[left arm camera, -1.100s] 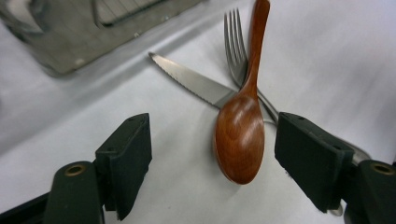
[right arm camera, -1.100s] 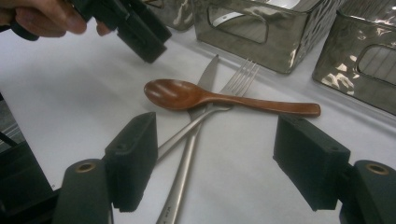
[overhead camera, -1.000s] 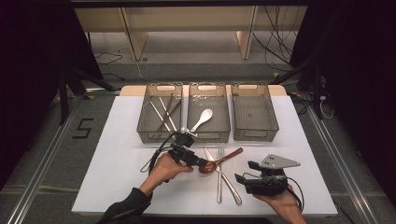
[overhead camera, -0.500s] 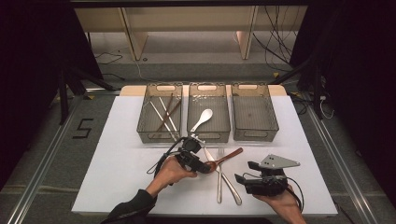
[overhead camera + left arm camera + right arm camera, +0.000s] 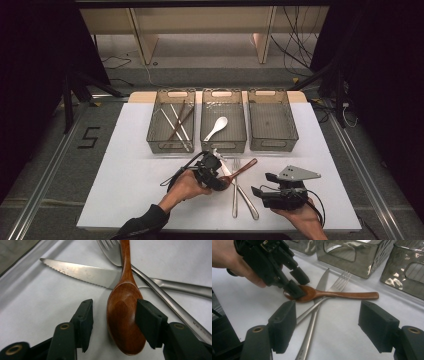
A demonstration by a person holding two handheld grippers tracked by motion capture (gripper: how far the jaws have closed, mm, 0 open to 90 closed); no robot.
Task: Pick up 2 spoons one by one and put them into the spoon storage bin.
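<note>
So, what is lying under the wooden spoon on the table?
The wooden spoon lies across a knife and a fork; its handle crosses both. Where the metal pieces meet beneath it is covered. The left gripper, jaws just closing, straddles its bowl.

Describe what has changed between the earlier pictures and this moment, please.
The left claw has moved toward the wooden spoon and lowered around its bowl; its jaws have just been closing, with the bowl between them. One pad touches the bowl's edge, the other is apart, so it is not gripped yet. The right claw, the knife, the fork and the three bins stayed as they were.
</note>
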